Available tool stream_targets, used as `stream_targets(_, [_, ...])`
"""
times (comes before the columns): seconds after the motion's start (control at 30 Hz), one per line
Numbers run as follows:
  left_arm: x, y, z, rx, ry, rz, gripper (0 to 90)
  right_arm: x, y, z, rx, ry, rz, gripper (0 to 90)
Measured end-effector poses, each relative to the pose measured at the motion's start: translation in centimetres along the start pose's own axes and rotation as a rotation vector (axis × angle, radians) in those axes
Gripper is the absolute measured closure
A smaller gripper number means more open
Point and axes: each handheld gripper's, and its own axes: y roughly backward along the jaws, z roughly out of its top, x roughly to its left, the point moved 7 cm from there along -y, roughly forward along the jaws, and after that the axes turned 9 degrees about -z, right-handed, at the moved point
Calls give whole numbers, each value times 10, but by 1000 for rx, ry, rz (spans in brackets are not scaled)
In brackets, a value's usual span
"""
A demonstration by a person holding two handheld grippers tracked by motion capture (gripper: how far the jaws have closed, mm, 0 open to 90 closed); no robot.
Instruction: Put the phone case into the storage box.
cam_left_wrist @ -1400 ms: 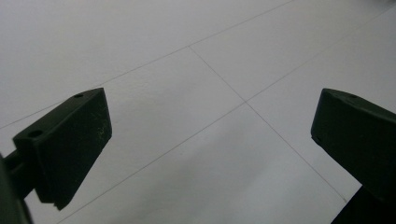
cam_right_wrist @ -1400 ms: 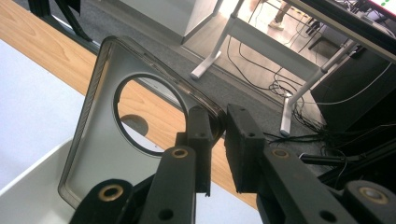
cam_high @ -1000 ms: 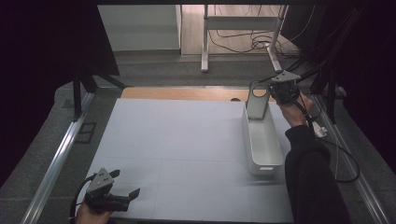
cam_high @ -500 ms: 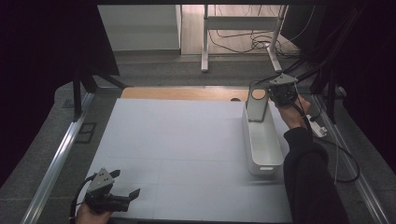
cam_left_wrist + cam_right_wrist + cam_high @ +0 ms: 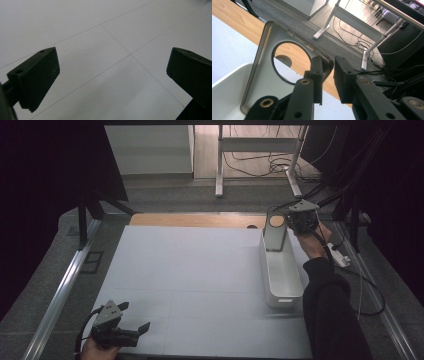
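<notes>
A grey see-through panel with a round hole stands upright at the far end of a long white bin, on the right of the white tabletop. My right gripper is at the panel's top corner. In the right gripper view the panel has its rounded corner between the jaws of my right gripper. Those jaws have just been opening, and a gap shows between the corner and the right-hand jaw. My left gripper rests at the near left edge, open, with bare tabletop between its jaws.
A wooden strip runs along the table's far edge. Behind it are grey carpet, a desk frame and loose cables. A white power strip lies right of the bin. Metal rails border the table.
The right gripper's jaws have parted a little around the panel's corner. The panel sits slightly lower in the bin. The left gripper has stayed where it was.
</notes>
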Motion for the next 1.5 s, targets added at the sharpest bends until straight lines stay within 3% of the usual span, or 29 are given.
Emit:
stream_targets(0.37, [0, 0, 0, 0, 0, 2, 0, 0, 5, 1, 0, -30, 8, 628])
stream_targets(0.87, [2, 2, 0, -15, 28, 15, 0, 1, 26, -5, 55, -156, 84, 481])
stream_targets(1.5, [2, 1, 1, -14, 33, 20, 0, 13, 49, -13, 78, -243, 186, 386])
